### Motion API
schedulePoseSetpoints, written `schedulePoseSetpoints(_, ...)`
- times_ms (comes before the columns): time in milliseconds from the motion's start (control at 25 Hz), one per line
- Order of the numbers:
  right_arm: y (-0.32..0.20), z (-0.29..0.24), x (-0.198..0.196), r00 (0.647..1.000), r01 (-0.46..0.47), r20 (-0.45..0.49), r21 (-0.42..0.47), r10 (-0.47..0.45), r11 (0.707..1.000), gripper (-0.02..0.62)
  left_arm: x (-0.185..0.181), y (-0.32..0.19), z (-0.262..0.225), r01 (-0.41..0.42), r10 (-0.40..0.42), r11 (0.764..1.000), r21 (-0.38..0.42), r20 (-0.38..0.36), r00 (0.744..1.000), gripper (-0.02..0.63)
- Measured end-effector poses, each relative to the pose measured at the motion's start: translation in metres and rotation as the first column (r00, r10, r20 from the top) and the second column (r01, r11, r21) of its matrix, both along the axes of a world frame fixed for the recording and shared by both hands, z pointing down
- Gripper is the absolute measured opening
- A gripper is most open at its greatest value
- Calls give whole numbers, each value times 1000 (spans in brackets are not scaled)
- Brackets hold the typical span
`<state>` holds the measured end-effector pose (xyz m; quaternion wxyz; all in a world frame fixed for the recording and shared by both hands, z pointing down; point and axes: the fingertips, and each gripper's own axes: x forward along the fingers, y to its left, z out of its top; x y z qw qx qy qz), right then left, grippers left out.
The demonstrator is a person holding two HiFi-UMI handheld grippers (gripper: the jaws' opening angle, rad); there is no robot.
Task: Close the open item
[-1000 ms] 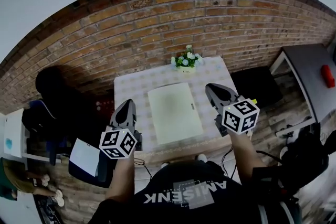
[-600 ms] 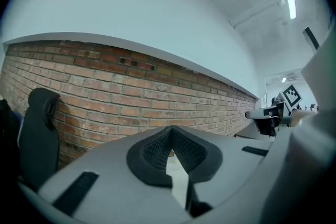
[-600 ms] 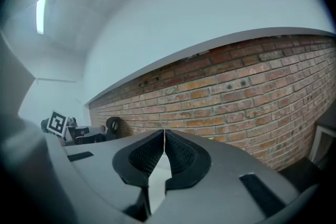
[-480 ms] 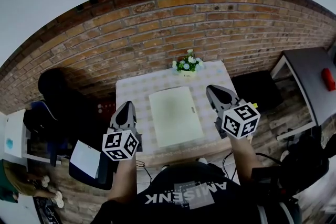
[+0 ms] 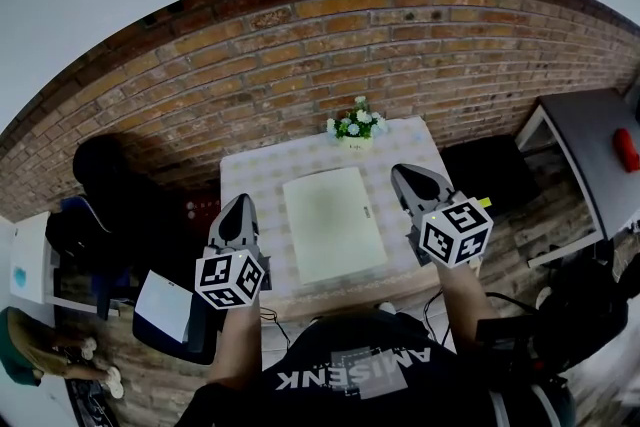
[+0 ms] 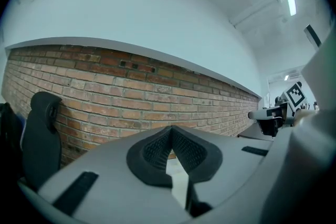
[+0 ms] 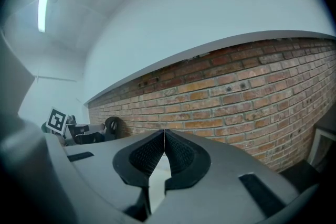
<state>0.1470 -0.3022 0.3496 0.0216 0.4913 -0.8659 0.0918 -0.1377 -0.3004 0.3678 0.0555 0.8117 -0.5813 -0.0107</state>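
A pale green flat item, a closed laptop or folder (image 5: 333,223), lies shut on the small table with a checked cloth (image 5: 252,171). My left gripper (image 5: 239,207) hangs at the table's left edge, jaws shut with nothing between them (image 6: 170,131). Over the table's right edge hovers my right gripper (image 5: 412,174), also shut and empty (image 7: 164,134). Both gripper views look level at the brick wall, so the pale item barely shows in them.
A pot of white flowers (image 5: 354,120) stands at the table's far edge against the brick wall (image 5: 400,45). A black office chair (image 5: 100,170) is at the left, a grey desk (image 5: 590,150) with a red object (image 5: 625,145) at the right.
Both grippers have held nearly the same place. The view has shifted slightly. The right jaws have closed the last small bit.
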Motion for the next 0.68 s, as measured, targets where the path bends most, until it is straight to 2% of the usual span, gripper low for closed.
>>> schedulePoseSetpoints(680,-9,2,9,1000,-16,-13,-1,16,1000,43,7,-4,-2,-1,0,1000,14,30,1000,12)
